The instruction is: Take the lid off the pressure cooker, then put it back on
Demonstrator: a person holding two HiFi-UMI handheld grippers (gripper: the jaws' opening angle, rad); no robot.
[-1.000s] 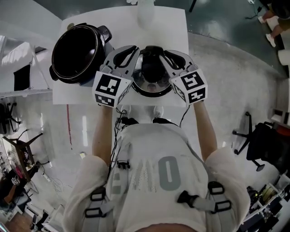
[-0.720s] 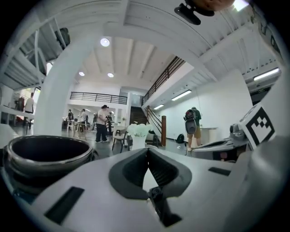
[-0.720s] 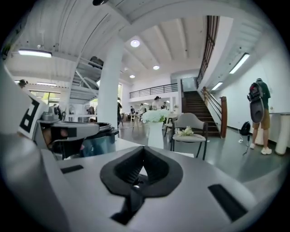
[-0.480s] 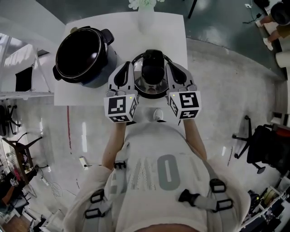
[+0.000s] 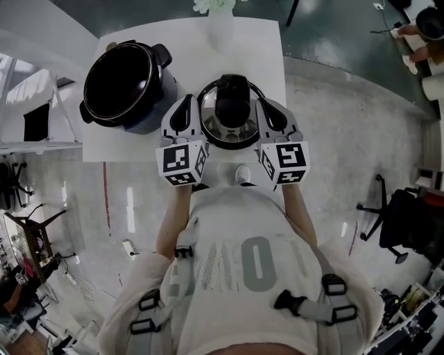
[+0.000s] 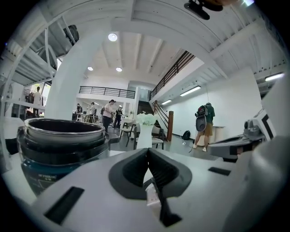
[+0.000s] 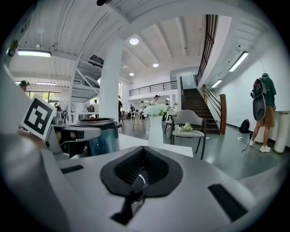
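The open black pressure cooker pot (image 5: 121, 83) stands at the table's left, also in the left gripper view (image 6: 59, 140) and the right gripper view (image 7: 102, 133). Its steel lid (image 5: 232, 114), with a black handle, is at the table's near edge between my two grippers. My left gripper (image 5: 193, 104) is shut on the lid's left rim; a thin edge shows between its pads (image 6: 149, 174). My right gripper (image 5: 267, 104) is shut on the right rim, where a shiny edge sits between the pads (image 7: 138, 179). Whether the lid rests on the table I cannot tell.
A white vase of flowers (image 5: 222, 21) stands at the far edge of the white table (image 5: 263, 41), ahead of both grippers (image 6: 144, 133) (image 7: 155, 129). People stand far off in the hall. Chairs are beyond the table.
Both grippers swung from a splayed pose over the lid to lie parallel along its two sides and closed there. Over the last half second they hardly moved.
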